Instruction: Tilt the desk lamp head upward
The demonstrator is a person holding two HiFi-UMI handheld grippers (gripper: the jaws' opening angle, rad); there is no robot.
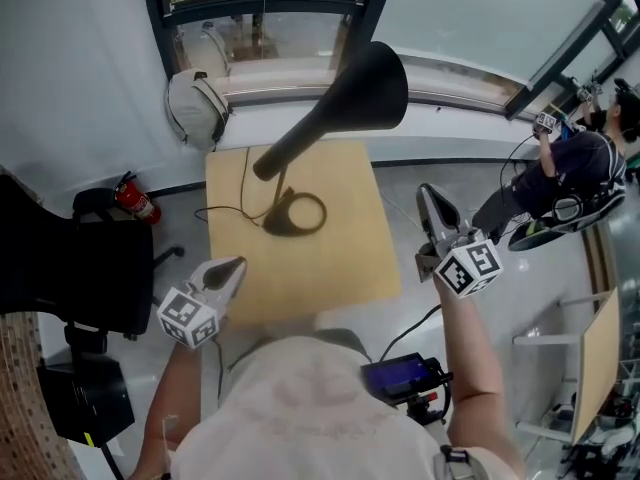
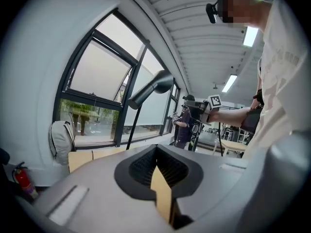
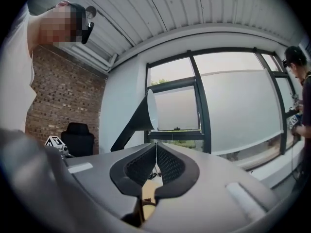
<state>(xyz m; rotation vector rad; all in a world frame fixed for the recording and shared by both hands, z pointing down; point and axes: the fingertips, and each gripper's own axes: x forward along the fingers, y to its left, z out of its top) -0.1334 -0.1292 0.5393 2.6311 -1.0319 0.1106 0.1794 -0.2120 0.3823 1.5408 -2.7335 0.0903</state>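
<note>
A black desk lamp stands on the light wooden table [image 1: 340, 268] on a ring base [image 1: 296, 213]. Its cone head [image 1: 365, 83] is tilted and flares toward the window. My left gripper [image 1: 235, 265] hovers at the table's near left edge, shut with nothing in it, well short of the lamp. My right gripper [image 1: 428, 190] is just off the table's right edge, also shut and empty. In the left gripper view the lamp head [image 2: 154, 87] shows above the shut jaws [image 2: 156, 152]. In the right gripper view the lamp head [image 3: 141, 118] is beyond the shut jaws [image 3: 156, 147].
The lamp's cord [image 1: 243, 183] runs off the table's left side. A pale backpack [image 1: 195, 108] rests by the window sill. A fire extinguisher [image 1: 135, 200] and a black office chair [image 1: 70, 268] are at left. Another person [image 1: 575, 173] stands at right.
</note>
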